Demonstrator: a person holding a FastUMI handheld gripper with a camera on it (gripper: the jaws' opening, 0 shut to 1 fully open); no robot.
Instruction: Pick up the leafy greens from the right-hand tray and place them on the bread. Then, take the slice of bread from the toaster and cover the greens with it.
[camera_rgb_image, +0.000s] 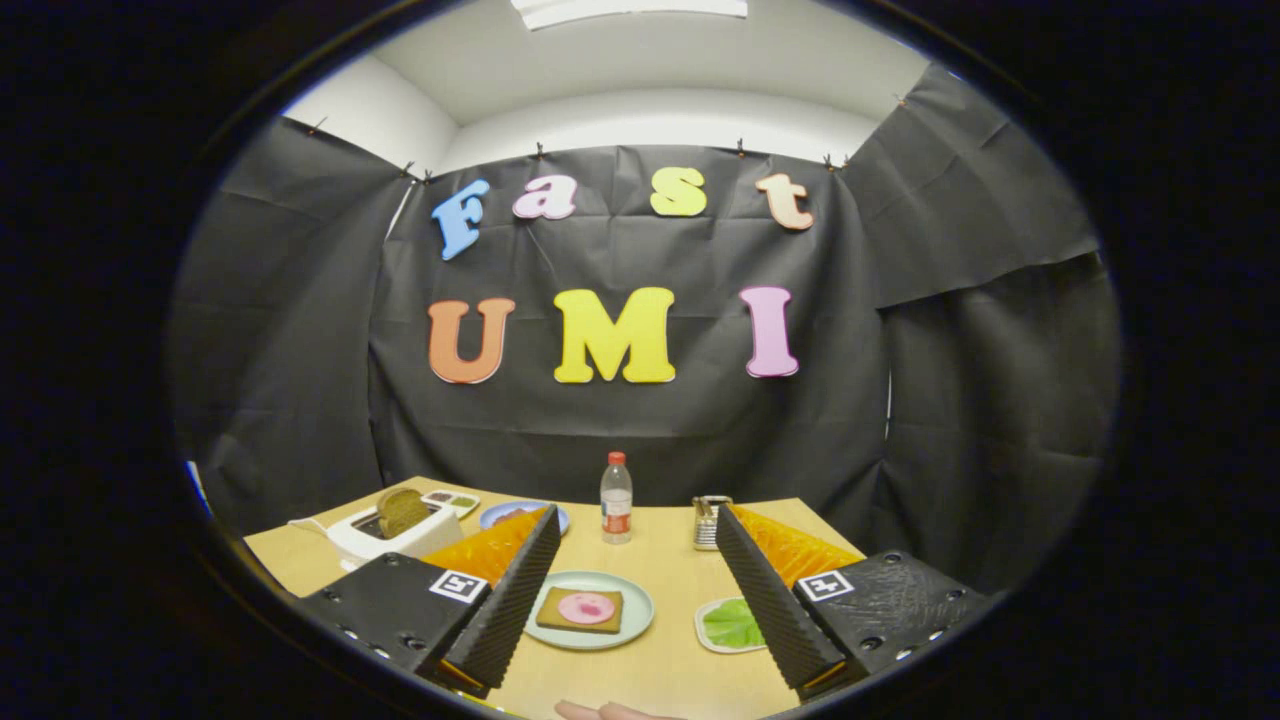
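Observation:
A pale green plate (635, 618) lies on the wooden table between my fingers, bearing a slice of bread (556, 611) topped with a pink round slice (586, 606). Leafy greens (733, 624) rest on a small white tray (704, 630) beside the right finger (765, 590), which covers part of them. A white toaster (372, 540) stands beyond the left finger (515, 590), with a brown slice of bread (401, 510) sticking up from its slot. My gripper (638, 530) hangs above the table, open wide, nothing between its fingers.
A plastic bottle with a red cap (616, 498) stands at the table's far middle. A metal holder (709, 521) is to its right, a blue plate (510, 514) and a small dish (452, 500) to its left. Fingertips of a hand (610, 711) rest at the table's near edge.

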